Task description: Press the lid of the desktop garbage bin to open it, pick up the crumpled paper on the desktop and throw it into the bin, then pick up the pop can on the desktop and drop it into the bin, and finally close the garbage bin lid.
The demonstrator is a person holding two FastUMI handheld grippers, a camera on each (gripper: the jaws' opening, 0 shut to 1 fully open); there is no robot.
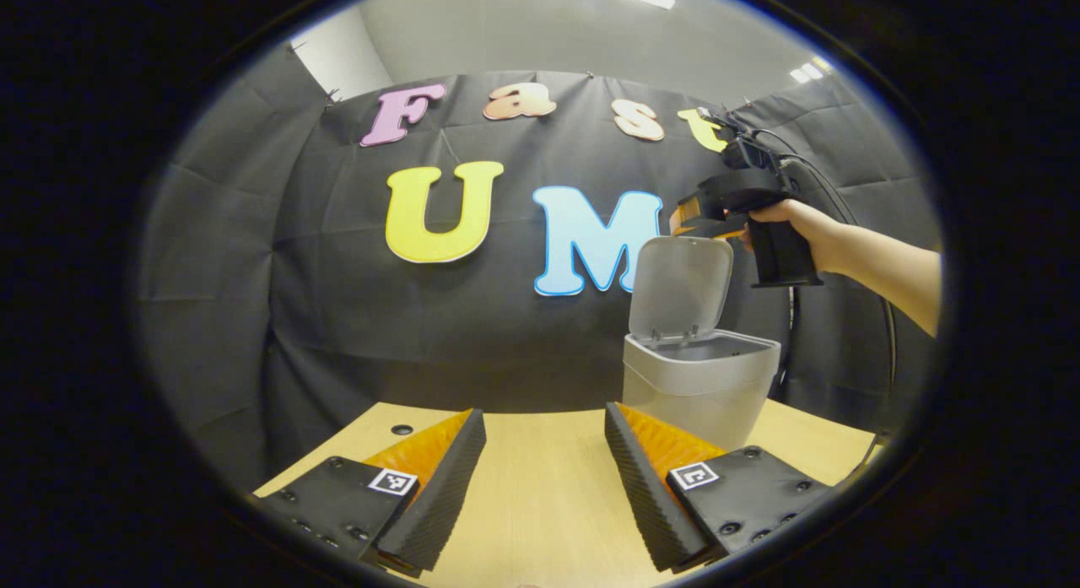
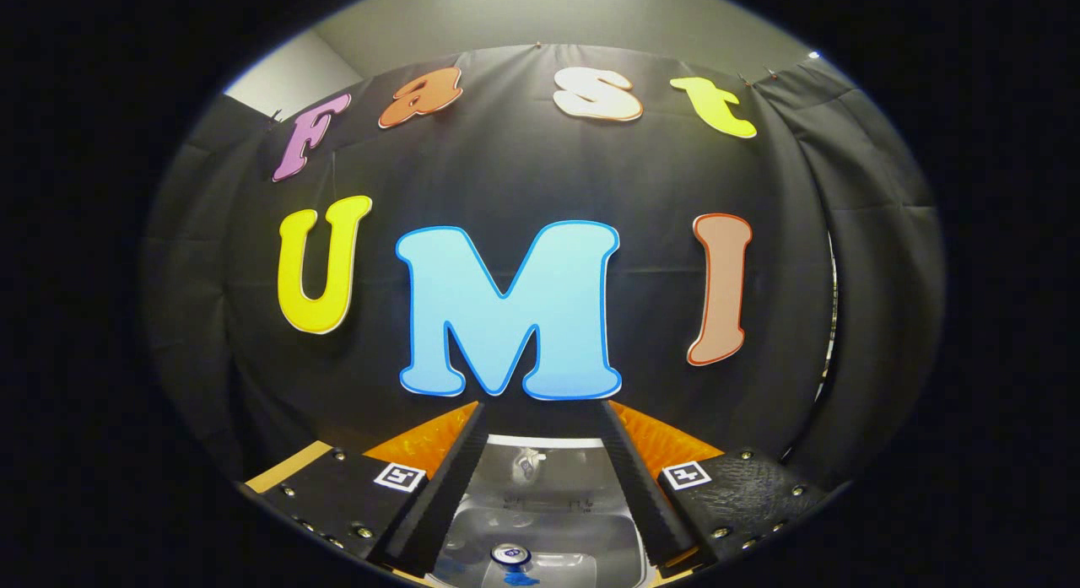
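My right gripper [image 2: 540, 487], jaws wide, empty, hangs over open bin [image 1: 700, 385] near worktop's [image 1: 540, 495] far right edge; pop can [image 2: 510, 556] inside. Left gripper [image 1: 544, 478] wide, empty.

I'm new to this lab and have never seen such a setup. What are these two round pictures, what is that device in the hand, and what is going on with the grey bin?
No robot here: a person holds a two-finger gripper in each hand, and each gripper carries a fisheye camera looking along its own fingers.

The left gripper view looks across a wooden table. The left gripper shows at the bottom, fingers apart, holding nothing. Farther off stands the grey garbage bin with its lid flipped up. Above it a hand holds the right gripper by its handle.

The right gripper view is taken from that raised gripper, looking down into the bin. Its fingers are apart and empty. Between them, inside the bin, you see the top of the pop can, so the can is already in; the open lid is what remains to close.
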